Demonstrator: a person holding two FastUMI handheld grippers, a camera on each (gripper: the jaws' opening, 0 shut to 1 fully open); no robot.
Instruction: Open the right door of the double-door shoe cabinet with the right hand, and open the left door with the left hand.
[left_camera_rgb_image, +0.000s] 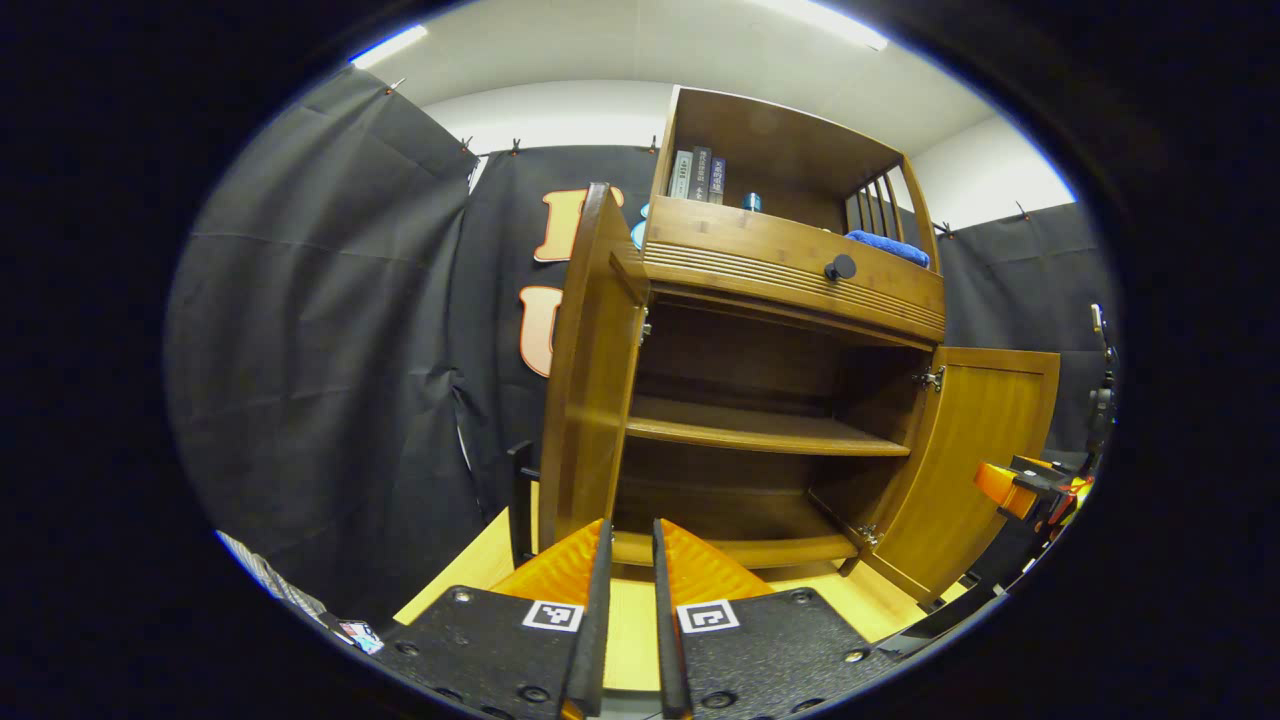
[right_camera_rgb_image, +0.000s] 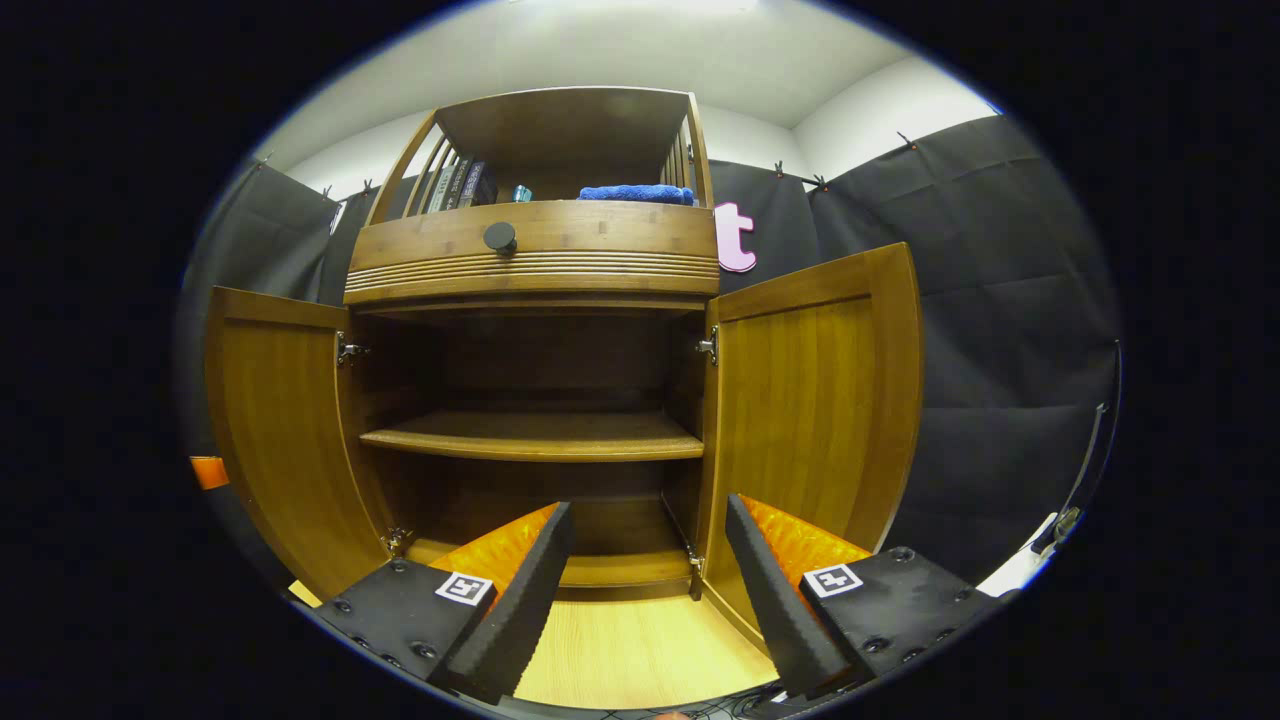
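Note:
The wooden shoe cabinet (right_camera_rgb_image: 530, 270) has both doors swung open. In the right gripper view its left door (right_camera_rgb_image: 270, 430) and right door (right_camera_rgb_image: 810, 400) stand out to either side, and the inner shelf (right_camera_rgb_image: 530, 435) is bare. My right gripper (right_camera_rgb_image: 648, 520) is open wide, low in front of the opening, with nothing between its fingers. In the left gripper view the left door (left_camera_rgb_image: 590, 370) is seen edge-on just ahead and the right door (left_camera_rgb_image: 975, 460) is further right. My left gripper (left_camera_rgb_image: 630, 530) has a narrow gap between its fingers, holds nothing, and sits just clear of the left door.
A drawer with a black knob (right_camera_rgb_image: 499, 236) sits above the doors. Books (right_camera_rgb_image: 460, 185) and a blue cloth (right_camera_rgb_image: 635, 193) lie on the top shelf. The cabinet stands on a light wooden board (right_camera_rgb_image: 630, 650). The other gripper's orange finger (left_camera_rgb_image: 1005, 488) shows beside the right door.

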